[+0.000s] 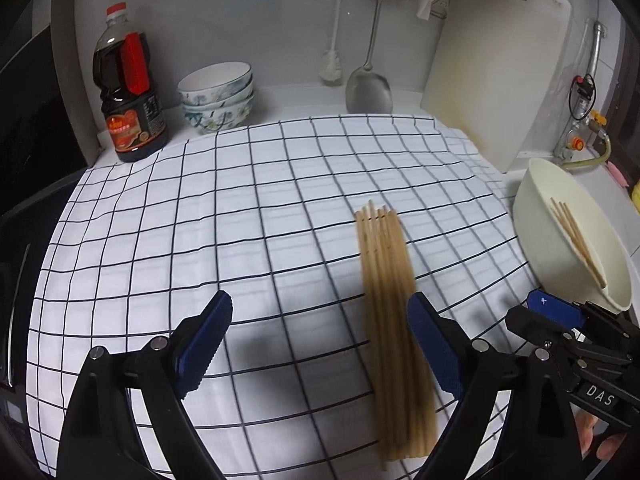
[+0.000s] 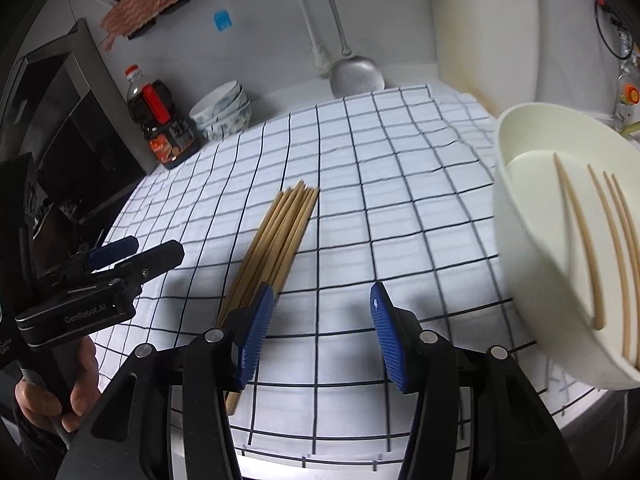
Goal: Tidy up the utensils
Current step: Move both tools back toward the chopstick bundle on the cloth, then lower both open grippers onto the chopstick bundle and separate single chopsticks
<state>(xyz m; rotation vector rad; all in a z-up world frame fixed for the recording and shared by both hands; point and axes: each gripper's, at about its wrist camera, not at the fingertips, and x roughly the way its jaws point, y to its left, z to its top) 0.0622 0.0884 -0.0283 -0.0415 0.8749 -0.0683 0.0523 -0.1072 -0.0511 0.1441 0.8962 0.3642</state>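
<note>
Lying lengthwise away from both spread, empty tongs, the chopsticks seemingly point tips toward the wall.

Chopstick bundle motion-blurred; near ends hidden behind right gripper.

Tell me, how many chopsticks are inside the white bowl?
4 visible: all lean inside the white bowl at the cloth's right edge, one chopstick apart, three close together. Others could be hidden beyond the frame.

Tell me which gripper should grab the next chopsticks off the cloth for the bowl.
Left, probably. The left gripper is open wide, with the chopsticks just inside its right finger. The right gripper has them outside its left finger, though it is nearer the bowl.
</note>
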